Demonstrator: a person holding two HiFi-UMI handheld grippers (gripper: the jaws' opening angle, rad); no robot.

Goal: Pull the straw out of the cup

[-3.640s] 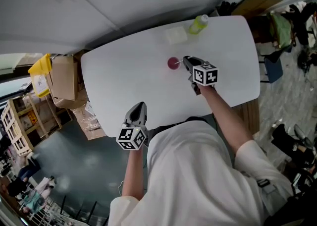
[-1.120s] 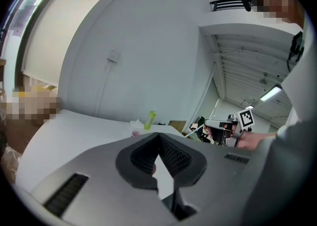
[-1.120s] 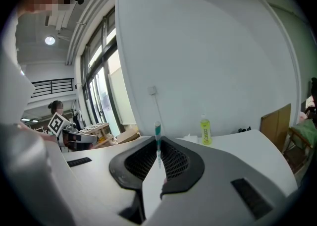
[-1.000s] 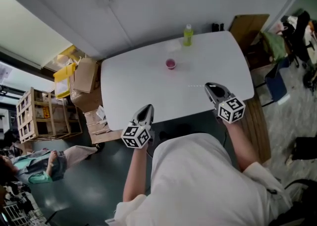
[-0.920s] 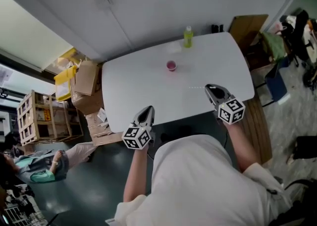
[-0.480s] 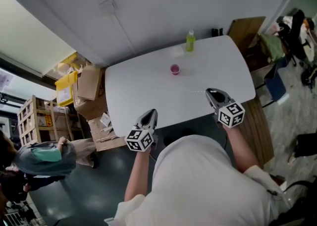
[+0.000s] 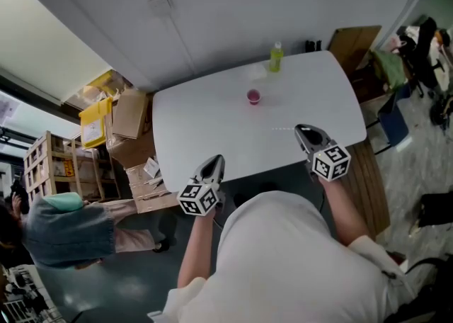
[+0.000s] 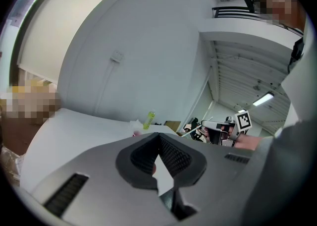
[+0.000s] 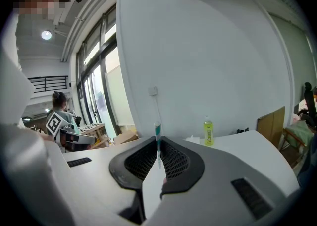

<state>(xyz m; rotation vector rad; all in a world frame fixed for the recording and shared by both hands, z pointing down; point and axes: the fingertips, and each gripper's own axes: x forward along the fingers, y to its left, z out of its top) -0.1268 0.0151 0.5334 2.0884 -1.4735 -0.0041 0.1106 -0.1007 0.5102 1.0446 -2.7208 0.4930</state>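
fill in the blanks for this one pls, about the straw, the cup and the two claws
1. The right claw is shut on a striped ___.
2. The left claw is shut and holds ___.
3. The small cup on the white table is ___ in colour.
4. The green bottle stands ___ from the person than the cup.

Missing words: straw; nothing; pink; farther
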